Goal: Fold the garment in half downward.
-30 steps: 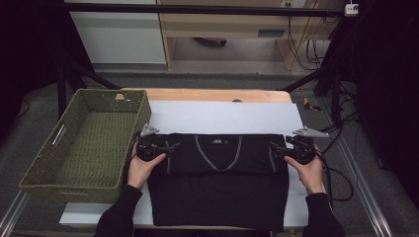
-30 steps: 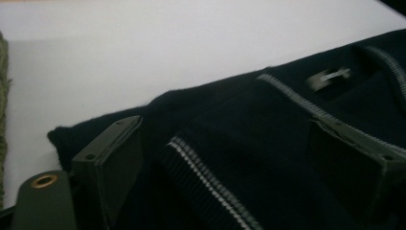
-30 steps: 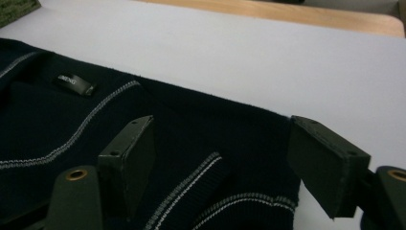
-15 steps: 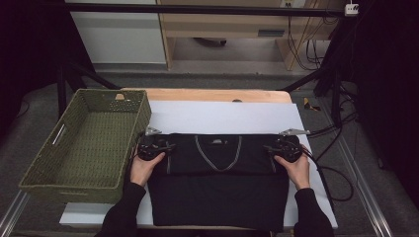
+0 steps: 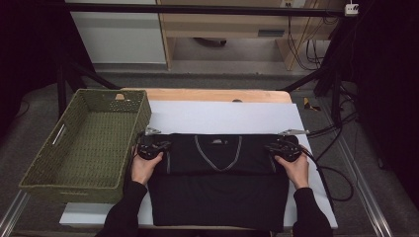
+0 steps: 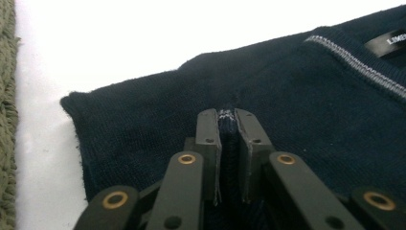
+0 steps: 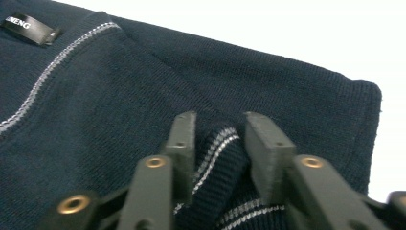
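A dark navy V-neck sweater [image 5: 217,197] with a grey-striped neckline lies flat on the white sheet [image 5: 222,118]. My left gripper [image 5: 160,146] rests on its left shoulder. In the left gripper view the jaws [image 6: 227,117] have just been closing and now pinch a thin ridge of the knit [image 6: 311,96]. My right gripper [image 5: 272,147] sits on the right shoulder. Its jaws [image 7: 218,127] have also just been closing, and a bunched fold with grey stripes of the sweater [image 7: 119,96] is squeezed between them. A hand holds each gripper from below.
A green woven basket [image 5: 74,195] stands at the left, close beside the left gripper, and its wall [image 6: 5,120] edges the left gripper view. Bare white sheet lies beyond the collar. A cable [image 5: 336,182] loops off the table's right side.
The right gripper has come inward and down onto the sweater's right shoulder. Both pairs of jaws have closed on folds of the knit. The left hand has stayed in place.
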The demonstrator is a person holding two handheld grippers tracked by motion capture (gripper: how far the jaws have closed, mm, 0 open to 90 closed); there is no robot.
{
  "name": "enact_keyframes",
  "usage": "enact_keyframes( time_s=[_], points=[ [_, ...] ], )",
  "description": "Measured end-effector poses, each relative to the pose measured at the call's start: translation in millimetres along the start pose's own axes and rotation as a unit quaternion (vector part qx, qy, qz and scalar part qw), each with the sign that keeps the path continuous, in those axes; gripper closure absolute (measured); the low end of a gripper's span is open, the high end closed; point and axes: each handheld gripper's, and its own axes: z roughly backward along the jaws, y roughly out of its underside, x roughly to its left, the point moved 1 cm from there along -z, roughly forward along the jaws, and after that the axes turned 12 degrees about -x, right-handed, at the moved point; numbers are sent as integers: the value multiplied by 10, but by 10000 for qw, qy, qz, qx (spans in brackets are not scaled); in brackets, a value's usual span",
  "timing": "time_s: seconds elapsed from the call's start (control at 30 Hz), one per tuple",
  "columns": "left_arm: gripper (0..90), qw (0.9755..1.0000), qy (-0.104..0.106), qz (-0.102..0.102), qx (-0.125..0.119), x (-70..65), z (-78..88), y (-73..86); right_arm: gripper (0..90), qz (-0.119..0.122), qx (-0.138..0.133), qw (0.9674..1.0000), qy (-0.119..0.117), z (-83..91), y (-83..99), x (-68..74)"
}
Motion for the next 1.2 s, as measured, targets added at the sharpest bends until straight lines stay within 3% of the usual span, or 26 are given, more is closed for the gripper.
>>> enact_keyframes(
  time_s=[0.1, 0.3, 0.63, 0.8, 1.1, 1.2],
  points=[
    [823, 10000, -38, -53, -40, -18, 21, -7, 774, -30, 10, 10000, -53, 19, -7, 5],
    [830, 9995, -66, -152, -284, -83, 137, -46, 798, -27, -185, 9998, -53, 105, -46, 17],
    [831, 9952, 372, -451, -779, -326, 574, -144, 804, -74, -667, 9970, -372, 589, -119, 135],
    [831, 9932, 613, -405, -901, -409, 766, -78, 806, -3, -870, 9949, -502, 806, -114, 229],
    [830, 9892, 815, -656, -1023, -588, 1081, 89, 807, 82, -1123, 9915, -653, 1120, -14, 377],
    [830, 9888, 863, -658, -1027, -605, 1185, 171, 808, 104, -1126, 9910, -714, 1194, 35, 425]
  ],
)
